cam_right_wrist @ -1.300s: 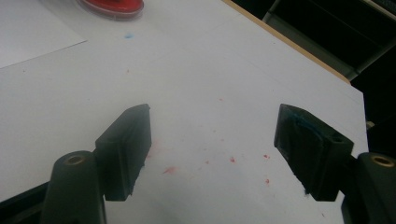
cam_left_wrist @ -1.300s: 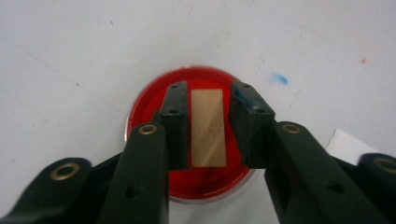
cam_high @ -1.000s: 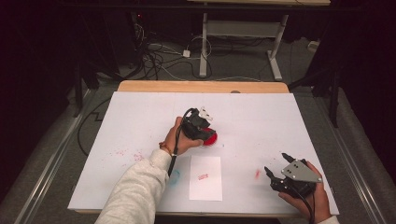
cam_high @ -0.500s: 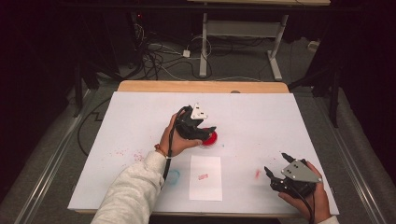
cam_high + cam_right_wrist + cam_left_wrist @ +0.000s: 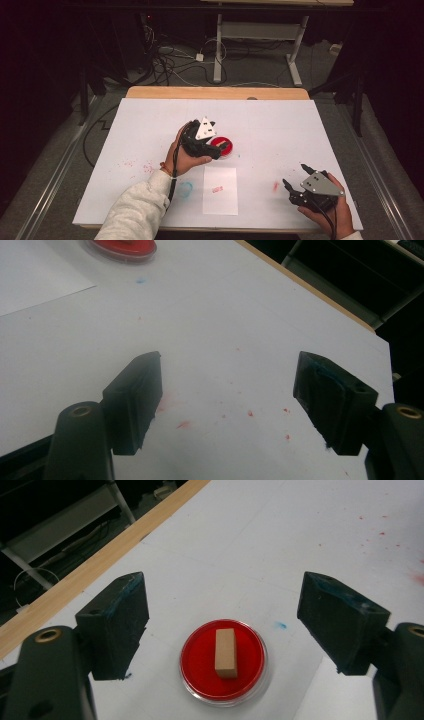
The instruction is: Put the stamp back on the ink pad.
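Note:
A round red ink dish sits mid-table with a small tan wooden block standing in it. My left gripper hovers just above and in front of the dish, jaws wide open on either side of it, nothing held. A white sheet of paper with a small red stamp mark lies near the front edge. My right gripper rests at the front right, open and empty, over bare table with red flecks; the red dish shows far off in the right gripper view.
White table cover carries red smears and a blue ring mark. A wooden table edge runs along the back. Cables and desk legs lie on the floor beyond.
My left gripper has turned and drawn slightly back from over the red dish, so the dish shows more. The right gripper has stayed put.

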`<act>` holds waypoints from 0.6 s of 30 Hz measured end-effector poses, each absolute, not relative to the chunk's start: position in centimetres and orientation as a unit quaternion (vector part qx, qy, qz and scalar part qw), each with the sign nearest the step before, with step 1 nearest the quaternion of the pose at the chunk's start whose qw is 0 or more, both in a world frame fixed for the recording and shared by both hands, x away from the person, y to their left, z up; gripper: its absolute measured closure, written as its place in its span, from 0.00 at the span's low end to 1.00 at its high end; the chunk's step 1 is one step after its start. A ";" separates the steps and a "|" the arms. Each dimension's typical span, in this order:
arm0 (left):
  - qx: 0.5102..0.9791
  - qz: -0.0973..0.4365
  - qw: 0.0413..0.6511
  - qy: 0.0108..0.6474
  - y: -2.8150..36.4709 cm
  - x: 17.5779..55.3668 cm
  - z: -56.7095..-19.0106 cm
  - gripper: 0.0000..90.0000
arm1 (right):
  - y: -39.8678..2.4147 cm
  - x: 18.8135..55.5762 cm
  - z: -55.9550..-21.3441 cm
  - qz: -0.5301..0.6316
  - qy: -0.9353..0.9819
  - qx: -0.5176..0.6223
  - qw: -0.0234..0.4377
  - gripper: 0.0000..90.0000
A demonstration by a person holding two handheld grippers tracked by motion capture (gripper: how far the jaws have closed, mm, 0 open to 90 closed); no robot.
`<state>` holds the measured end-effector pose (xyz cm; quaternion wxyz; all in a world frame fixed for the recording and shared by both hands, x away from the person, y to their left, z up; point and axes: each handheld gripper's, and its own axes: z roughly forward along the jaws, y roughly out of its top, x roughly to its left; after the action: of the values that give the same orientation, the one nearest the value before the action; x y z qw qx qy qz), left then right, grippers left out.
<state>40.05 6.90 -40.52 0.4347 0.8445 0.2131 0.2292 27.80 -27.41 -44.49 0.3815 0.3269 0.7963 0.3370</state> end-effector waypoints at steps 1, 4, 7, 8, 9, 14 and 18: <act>0.845 0.231 0.433 0.210 7.0 39.9 -40.6 0.21 | -27.4 27.8 -44.5 0.338 0.795 0.328 0.382 0.31; 0.849 0.243 0.424 0.202 7.3 39.3 -40.7 0.21 | -27.4 27.7 -44.4 0.340 0.795 0.327 0.383 0.31; 0.847 0.246 0.425 0.201 7.7 38.7 -40.8 0.22 | -27.4 27.6 -44.3 0.342 0.793 0.326 0.385 0.31; 0.849 0.248 0.423 0.197 7.8 38.5 -40.8 0.22 | -27.4 27.6 -44.3 0.343 0.793 0.325 0.384 0.31; 0.849 0.252 0.422 0.194 7.9 38.2 -40.8 0.22 | -27.4 27.6 -44.3 0.343 0.793 0.323 0.386 0.31; 0.850 0.262 0.417 0.186 8.5 37.0 -40.7 0.22 | -27.4 27.4 -44.2 0.349 0.790 0.322 0.388 0.32; 0.845 0.276 0.420 0.180 9.1 35.8 -40.6 0.22 | -27.4 27.3 -43.9 0.356 0.786 0.318 0.392 0.32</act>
<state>35.81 9.05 -40.59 0.4204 0.8453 0.1799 0.2762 27.30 -27.41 -43.95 0.3917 0.3180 0.7865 0.3563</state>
